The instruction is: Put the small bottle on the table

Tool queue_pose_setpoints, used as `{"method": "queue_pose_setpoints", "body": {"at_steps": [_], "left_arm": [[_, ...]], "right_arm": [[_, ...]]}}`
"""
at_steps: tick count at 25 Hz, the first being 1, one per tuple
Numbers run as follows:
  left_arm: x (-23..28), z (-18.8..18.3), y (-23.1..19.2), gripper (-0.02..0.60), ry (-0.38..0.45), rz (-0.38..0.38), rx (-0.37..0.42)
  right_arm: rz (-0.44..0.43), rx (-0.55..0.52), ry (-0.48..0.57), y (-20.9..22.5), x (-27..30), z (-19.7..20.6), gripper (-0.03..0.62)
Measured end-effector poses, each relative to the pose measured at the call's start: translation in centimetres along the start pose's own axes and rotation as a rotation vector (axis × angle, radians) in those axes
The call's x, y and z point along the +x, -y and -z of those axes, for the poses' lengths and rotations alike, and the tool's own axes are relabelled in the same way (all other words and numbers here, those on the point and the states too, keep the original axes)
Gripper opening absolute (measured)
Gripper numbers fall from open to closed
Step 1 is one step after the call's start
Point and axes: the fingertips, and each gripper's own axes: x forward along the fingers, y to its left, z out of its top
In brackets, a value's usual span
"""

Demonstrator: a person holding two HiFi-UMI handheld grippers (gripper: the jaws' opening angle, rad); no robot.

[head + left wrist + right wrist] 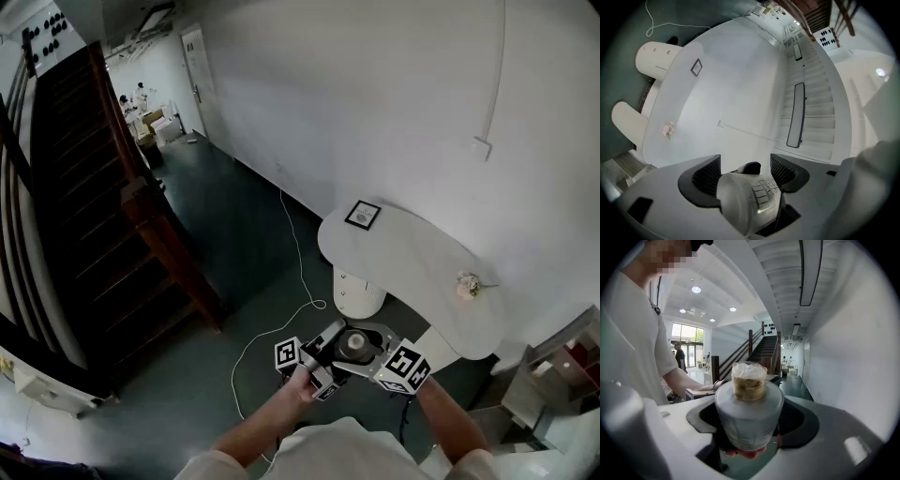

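Item: small bottle [749, 199], pale body with a darker cap, upright and shared between two tools close to the body. Left gripper [745, 162]: aimed steeply upward under the bottle, jaws spread wide; the body sits deep in its throat and the pads flank the cap with a gap on each side. Right gripper [754, 418]: roughly level, pads hugging the bottle's body from both sides, which we read as a pinch; a fingertip [750, 454] shows just below the base. Destination: white table [412, 262], beyond both grippers and off to the right gripper's side, absent from that gripper's own view. On it, well apart from each other, are a square marker card [363, 215] and a small pinkish ornament [468, 284]. Handling note, our judgement: we let the right gripper alone carry the load, draw the open left one down and clear of the base, and hold the cap uppermost while swinging toward the bare stretch between card and ornament. We lower until the base sits flat, then part the pads without nudging the bottle sideways.
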Motion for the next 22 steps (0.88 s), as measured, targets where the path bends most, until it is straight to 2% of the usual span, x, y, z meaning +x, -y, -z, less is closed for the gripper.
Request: {"method": "queue_pose_setpoints", "body": {"at_steps": [22], "left_arm": [[0.3,2.2,-2.4,0.319,0.012,-0.016,0.036]], "right_arm": [[-0.039,-0.009,0.006,0.0,-2.9,1.4,0.348]]}}
